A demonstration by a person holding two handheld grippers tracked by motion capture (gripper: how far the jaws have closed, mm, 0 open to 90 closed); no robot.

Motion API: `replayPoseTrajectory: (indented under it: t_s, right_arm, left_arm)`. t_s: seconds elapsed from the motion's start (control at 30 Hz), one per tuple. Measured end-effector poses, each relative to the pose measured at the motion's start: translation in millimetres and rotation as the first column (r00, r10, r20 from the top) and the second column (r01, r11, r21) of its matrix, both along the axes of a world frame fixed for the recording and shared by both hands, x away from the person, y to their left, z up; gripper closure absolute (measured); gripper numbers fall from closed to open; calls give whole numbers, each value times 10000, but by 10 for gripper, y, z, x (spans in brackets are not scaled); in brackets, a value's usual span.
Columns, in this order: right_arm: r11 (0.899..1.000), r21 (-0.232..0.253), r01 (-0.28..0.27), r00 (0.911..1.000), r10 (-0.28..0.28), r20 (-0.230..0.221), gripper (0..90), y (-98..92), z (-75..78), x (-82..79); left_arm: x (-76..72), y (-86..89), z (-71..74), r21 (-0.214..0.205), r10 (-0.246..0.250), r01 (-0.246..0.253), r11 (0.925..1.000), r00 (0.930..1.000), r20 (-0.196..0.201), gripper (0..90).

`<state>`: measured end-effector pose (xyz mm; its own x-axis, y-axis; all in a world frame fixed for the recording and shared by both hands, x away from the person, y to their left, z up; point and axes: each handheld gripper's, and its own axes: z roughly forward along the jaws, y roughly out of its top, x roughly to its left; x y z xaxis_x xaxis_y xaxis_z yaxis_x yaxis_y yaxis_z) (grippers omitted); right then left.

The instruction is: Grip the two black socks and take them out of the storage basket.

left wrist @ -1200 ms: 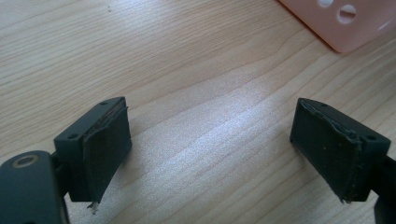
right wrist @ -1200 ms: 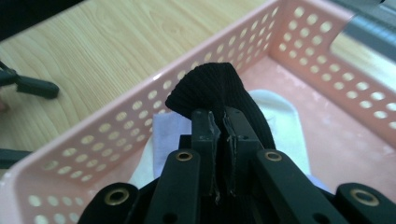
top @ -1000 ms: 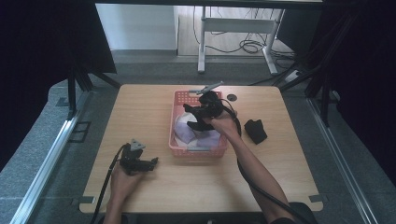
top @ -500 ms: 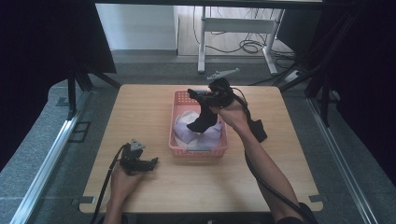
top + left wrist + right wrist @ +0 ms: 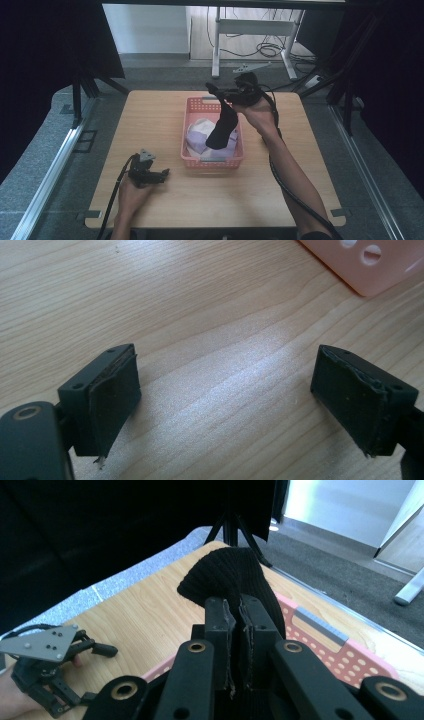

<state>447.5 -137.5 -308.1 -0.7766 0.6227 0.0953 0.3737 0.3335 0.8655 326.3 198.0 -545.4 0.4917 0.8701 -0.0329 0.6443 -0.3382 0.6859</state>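
Note:
A black knitted sock (image 5: 222, 127) hangs over the pink basket (image 5: 212, 162), its lower end just above the clothes inside. My right gripper (image 5: 220, 95) is shut on the sock's top, held high over the basket's far end with its jaws pointing left. In the right gripper view the jaws (image 5: 239, 615) stand pressed together on the sock (image 5: 225, 575), which bulges up beyond them. My left gripper (image 5: 162, 174) rests on the table at the front left, open, nothing between its pads (image 5: 115, 390), only bare wood.
White and lavender cloth pieces (image 5: 200, 137) lie in the basket. A corner of the basket (image 5: 370, 265) sits ahead and to the right of the left jaws. The wooden table (image 5: 150, 120) is ringed by dark curtains, with a desk frame (image 5: 250, 30) behind.
My right gripper has risen and moved toward the far side, drawing the black sock up out of the basket until it hangs free. The left gripper has stayed put.

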Motion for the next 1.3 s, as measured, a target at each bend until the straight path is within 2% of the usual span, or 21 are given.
replayPoseTrajectory:
  t_s: [0.23,0.33,0.53,0.7,0.87,0.97,1.1,1.17,1.2,1.23,1.27,1.3]
  right_arm:
    - [9994,251,224,9997,-228,124,832,-115,155,-8]
    - [9986,329,402,9987,-412,290,831,-193,268,-25]
    - [9977,322,600,9970,-614,471,831,-294,372,-51]
    - [9931,323,1127,9913,-1146,647,831,-505,468,-56]
    - [9876,306,1543,9851,-1561,717,831,-683,490,-58]
    - [9807,191,1945,9779,-1954,737,830,-847,463,-54]
    - [9657,-100,2594,9636,-2581,698,828,-1067,339,-37]
    - [9578,-300,2859,9569,-2837,628,827,-1167,236,-24]
    - [9473,-549,3156,9482,-3127,556,826,-1260,106,-15]
    - [9473,-549,3156,9482,-3127,556,826,-1260,106,-15]
    - [9402,-716,3329,9429,-3312,348,825,-1343,-54,3]
    - [9402,-716,3329,9429,-3312,348,825,-1343,-54,3]
  left_arm:
    - [-1,-2,0,-36,18,-18,10000,10000,-16,120]
    - [-1,2,2,19,-17,17,10000,10000,-32,120]
    - [-2,2,3,25,-27,27,10000,10000,-38,120]
    - [-2,2,4,35,-25,25,10000,10000,-48,120]
    - [-2,2,4,32,-21,21,10000,10000,-43,120]
    - [-2,-2,1,-19,21,-21,10000,10000,-24,120]
    - [-1,-1,2,2,7,-7,10000,10000,-10,120]
    - [-1,-2,-1,-19,18,-18,10000,10000,20,120]
    - [-1,-2,-1,-15,16,-16,10000,10000,23,121]
    - [-1,-3,-2,-17,22,-22,10000,10000,34,121]
    - [-1,-3,-2,-20,17,-17,10000,10000,31,121]
    - [-1,-3,-2,-20,17,-17,10000,10000,31,121]
